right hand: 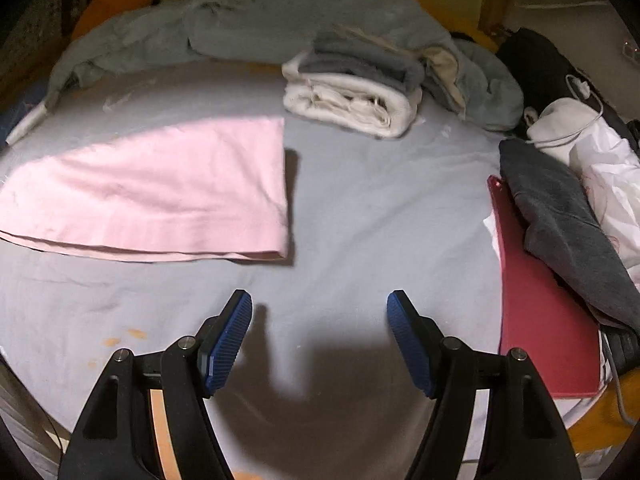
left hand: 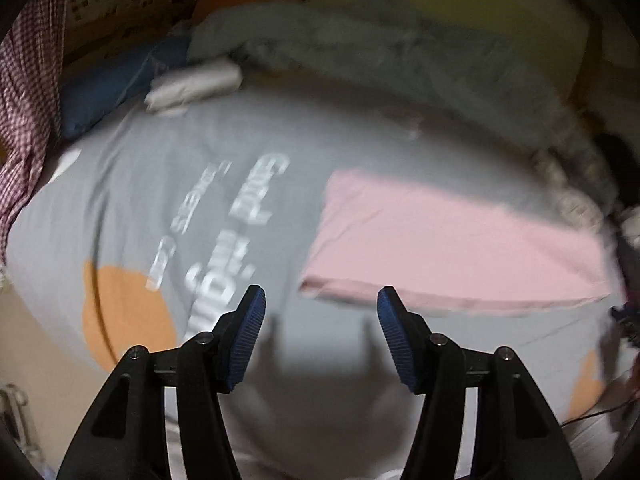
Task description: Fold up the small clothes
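The pink cloth (right hand: pixel 160 188) lay flat on the gray bedsheet (right hand: pixel 380 208). It was soft, thin and folded into a neat shape with straight edges (two layers showed along its near edge). In the right wrist view it sat at about ten o'clock from the right gripper (right hand: pixel 319 312), well apart from it. In the left wrist view the pink cloth (left hand: pixel 460 240) sat at about one o'clock from the left gripper (left hand: pixel 321 304).

Both grippers had black arms and blue ribbed pads. Their jaws stood apart with nothing between them, only bare sheet below.

The sheet was smooth, with an orange circle (left hand: pixel 124 312) and white letters (left hand: pixel 240 240) printed on it. The letters were too blurry to read, though they might say "Good night."

At twelve o'clock in the right wrist view lay a rumpled, fuzzy gray blanket (right hand: pixel 260 20) and a stack of folded towels (right hand: pixel 352 88), gray on cream. At three o'clock a flat red folder (right hand: pixel 548 340) sat under a dark gray towel (right hand: pixel 560 216).
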Available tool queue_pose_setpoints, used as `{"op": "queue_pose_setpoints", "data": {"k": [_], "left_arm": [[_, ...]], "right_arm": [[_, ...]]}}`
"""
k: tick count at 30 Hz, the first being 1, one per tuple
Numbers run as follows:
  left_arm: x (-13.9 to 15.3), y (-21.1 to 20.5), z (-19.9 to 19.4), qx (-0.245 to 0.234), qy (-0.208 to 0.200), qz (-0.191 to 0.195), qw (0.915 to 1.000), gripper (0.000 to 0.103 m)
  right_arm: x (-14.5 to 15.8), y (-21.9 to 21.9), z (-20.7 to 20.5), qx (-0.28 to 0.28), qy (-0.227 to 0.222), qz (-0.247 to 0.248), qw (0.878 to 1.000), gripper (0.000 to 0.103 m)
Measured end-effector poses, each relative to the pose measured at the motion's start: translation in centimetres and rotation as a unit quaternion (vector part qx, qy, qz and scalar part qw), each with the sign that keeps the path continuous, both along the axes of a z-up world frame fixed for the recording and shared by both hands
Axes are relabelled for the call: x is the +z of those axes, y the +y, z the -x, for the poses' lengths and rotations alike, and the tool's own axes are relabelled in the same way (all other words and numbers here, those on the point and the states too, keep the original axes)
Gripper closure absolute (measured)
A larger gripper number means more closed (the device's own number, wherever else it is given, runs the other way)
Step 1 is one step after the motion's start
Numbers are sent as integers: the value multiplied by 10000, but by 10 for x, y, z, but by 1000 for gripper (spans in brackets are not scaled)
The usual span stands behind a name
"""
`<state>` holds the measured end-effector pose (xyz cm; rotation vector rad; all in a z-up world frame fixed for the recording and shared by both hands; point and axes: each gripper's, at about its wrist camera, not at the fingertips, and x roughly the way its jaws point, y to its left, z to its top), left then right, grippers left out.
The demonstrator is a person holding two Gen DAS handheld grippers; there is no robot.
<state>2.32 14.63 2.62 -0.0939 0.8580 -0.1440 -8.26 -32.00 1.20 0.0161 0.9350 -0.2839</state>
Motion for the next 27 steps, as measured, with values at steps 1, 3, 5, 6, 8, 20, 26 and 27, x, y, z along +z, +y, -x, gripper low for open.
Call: {"op": "queue_pose_setpoints", "data": {"k": [1, 3, 5, 6, 8, 20, 26, 27], "left_arm": [[11, -4, -3, -101, -189, 192, 9996, 44], [28, -16, -14, -298, -433, 409, 9978, 44], [39, -39, -33, -601, -584, 492, 9953, 52], [41, -52, -44, -764, -500, 505, 9945, 70], [34, -76, -69, -982, -67, 581, 9935, 79], [-49, -66, -112, -54, 475, -587, 9971, 77], [-38, -77, -78, -104, -403, -1160, 9924, 79], [-27, -81, -68, -317, -723, -1031, 9915, 79]], "right_arm": [[8, 1, 2, 31, -173, -82, 9998, 32], [32, 5, 0, 151, -703, -365, 9967, 32], [56, 13, -18, 354, -1195, -677, 9899, 32], [61, 16, -29, 515, -1271, -824, 9871, 41], [58, 25, -72, 984, -914, -1550, 9788, 67], [-27, -31, -156, -237, 35, -1409, 9897, 94], [-14, -22, -146, -117, -352, -1024, 9941, 94], [-8, -15, -139, -16, -510, -1022, 9935, 94]]}}
